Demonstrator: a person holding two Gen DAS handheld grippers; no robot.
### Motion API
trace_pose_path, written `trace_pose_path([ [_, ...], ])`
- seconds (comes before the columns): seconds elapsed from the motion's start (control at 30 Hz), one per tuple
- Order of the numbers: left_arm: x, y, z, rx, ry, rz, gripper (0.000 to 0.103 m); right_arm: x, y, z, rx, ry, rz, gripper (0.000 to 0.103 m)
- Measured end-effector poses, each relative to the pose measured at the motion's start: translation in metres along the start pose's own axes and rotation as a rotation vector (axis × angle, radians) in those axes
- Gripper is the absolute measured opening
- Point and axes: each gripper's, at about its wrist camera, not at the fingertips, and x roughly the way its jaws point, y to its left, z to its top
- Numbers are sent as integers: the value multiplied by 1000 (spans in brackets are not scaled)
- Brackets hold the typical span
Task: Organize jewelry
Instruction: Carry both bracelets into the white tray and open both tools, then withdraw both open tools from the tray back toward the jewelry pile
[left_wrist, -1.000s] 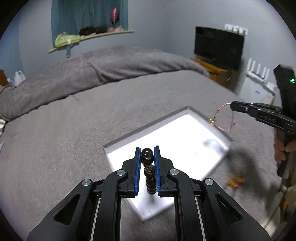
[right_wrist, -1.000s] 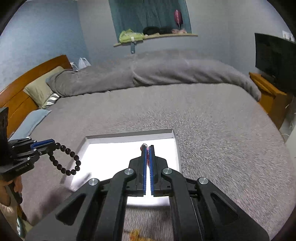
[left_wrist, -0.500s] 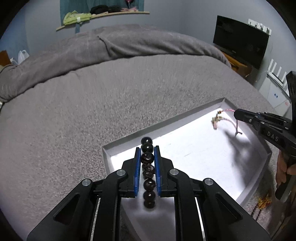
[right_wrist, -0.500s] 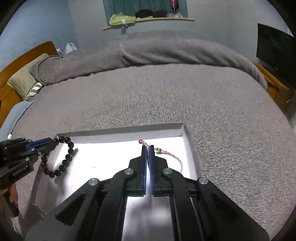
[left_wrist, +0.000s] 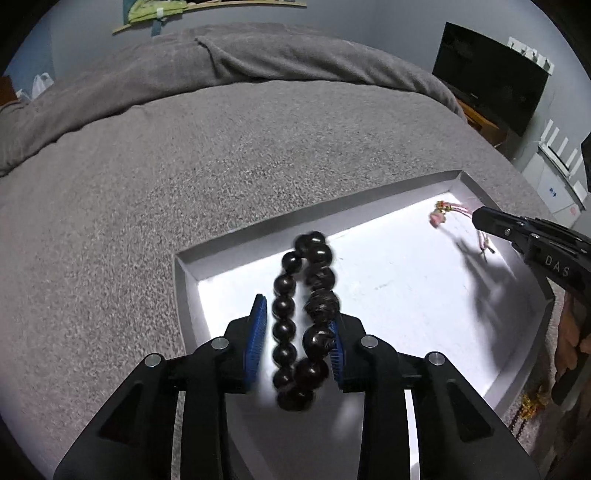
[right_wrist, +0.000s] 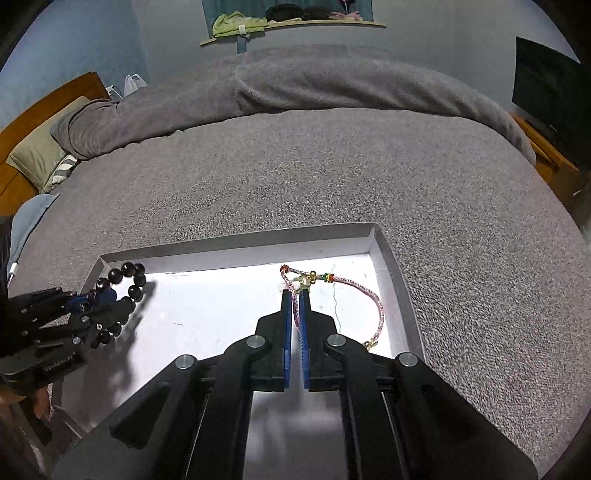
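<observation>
the left tool (left_wrist: 297, 321), jaws apart, has the dark bead bracelet (left_wrist: 304, 314) between them over the white tray (left_wrist: 406, 295). at right, the "das"-marked right tool (right_wrist: 294, 306) pinches the pink cord bracelet (right_wrist: 369, 295).

dark brown bead bracelet (left_wrist: 304, 317), pink braided cord bracelet (right_wrist: 364, 295) with gold, green, red beads, white tray (left_wrist: 236, 247), grey blanket (left_wrist: 147, 184).

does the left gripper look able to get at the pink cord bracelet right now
Probably not. The left gripper is open with the dark bead bracelet between its fingers, at the tray's near-left corner. The pink cord bracelet sits at the far side, with the right gripper closed on it.
</observation>
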Motion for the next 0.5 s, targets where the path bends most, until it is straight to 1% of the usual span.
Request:
trace_pose_path([
  [0.03,-4,0,-1,-3,-9,4,44,-3,-1,-1,6,0,3,23],
  [0.07,-7,0,-3,-6,-18,9,53,-6,-2,-1,11,-4,5,31],
  [0.1,-12,0,-4,-13,-32,10,68,-8,-2,-1,15,-8,8,33],
  [0.13,-20,-1,-7,-24,-55,4,74,-12,-3,-3,20,-13,12,34],
  [0.2,-30,-1,-9,-33,-69,-7,76,-20,-3,-4,28,-17,14,36],
  [0.23,-37,-2,-12,-39,-79,-2,78,-25,-3,-6,34,-19,15,41],
  [0.27,-43,-2,-14,-43,-87,-1,78,-29,-3,-6,37,-22,17,48],
  [0.3,-50,-2,-17,-50,-99,-5,79,-35,-3,-8,39,-29,19,52],
  [0.33,-56,-2,-19,-55,-106,-8,80,-42,-3,-11,38,-40,20,59],
  [0.4,-68,0,-25,-62,-119,-8,81,-59,0,-16,26,-68,15,64],
  [0.5,-87,-4,-37,-58,-139,9,82,-79,3,-25,20,-89,11,76],
])
